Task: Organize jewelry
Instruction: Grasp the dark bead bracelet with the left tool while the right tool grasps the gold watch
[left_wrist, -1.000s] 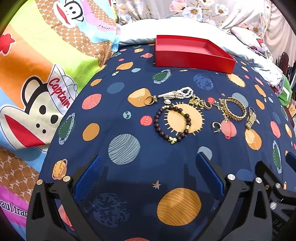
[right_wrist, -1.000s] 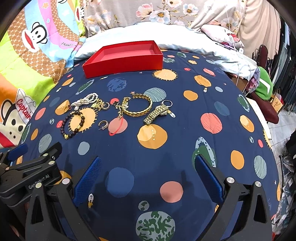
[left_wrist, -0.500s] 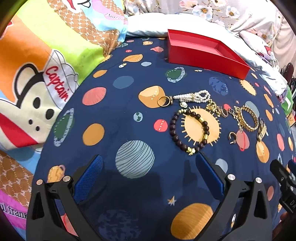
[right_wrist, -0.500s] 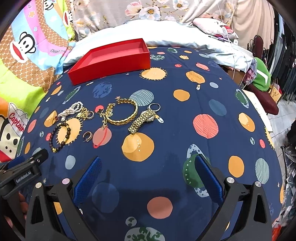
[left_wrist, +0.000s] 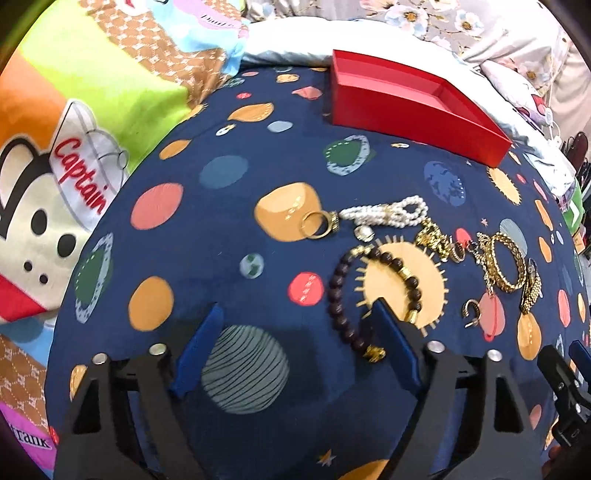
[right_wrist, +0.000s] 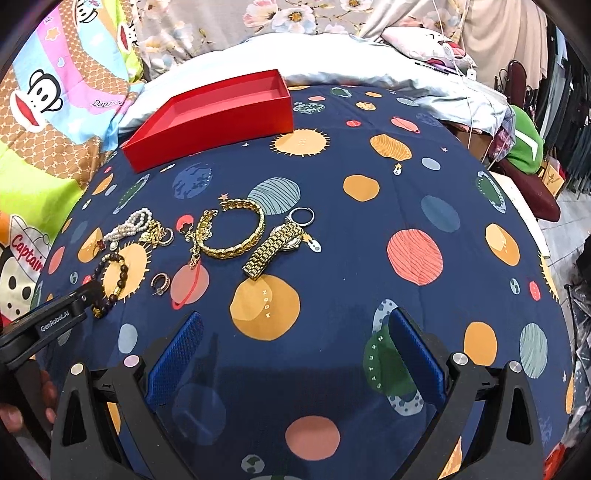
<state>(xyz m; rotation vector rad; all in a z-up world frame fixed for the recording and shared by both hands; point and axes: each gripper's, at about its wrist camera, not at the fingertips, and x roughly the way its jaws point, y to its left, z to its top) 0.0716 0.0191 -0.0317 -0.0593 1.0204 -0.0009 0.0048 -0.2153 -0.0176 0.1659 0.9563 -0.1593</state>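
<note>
— Where's the jewelry?
— The dark wooden bead bracelet (left_wrist: 373, 295) lies on the navy planet-print bedspread (left_wrist: 207, 258), nearer us than the shallow red cardboard tray (left_wrist: 413, 107).
— And the fingers?
— Left gripper (left_wrist: 295, 350) and right gripper (right_wrist: 291, 354) both spread, holding nothing.

Home bedroom, planet-print bedsheet (right_wrist: 332, 229), cartoon monkey blanket (left_wrist: 74, 155), floral pillows (right_wrist: 258, 22)

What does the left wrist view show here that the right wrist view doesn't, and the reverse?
Left wrist only: the plain gold ring by the pearl bracelet, seen clearly.

Right wrist only: the silver key ring beside the gold watch, and the left gripper's arm with its label.

Both: the empty red box, the dark bead bracelet, the gold chain bracelet, the hoop earring.
</note>
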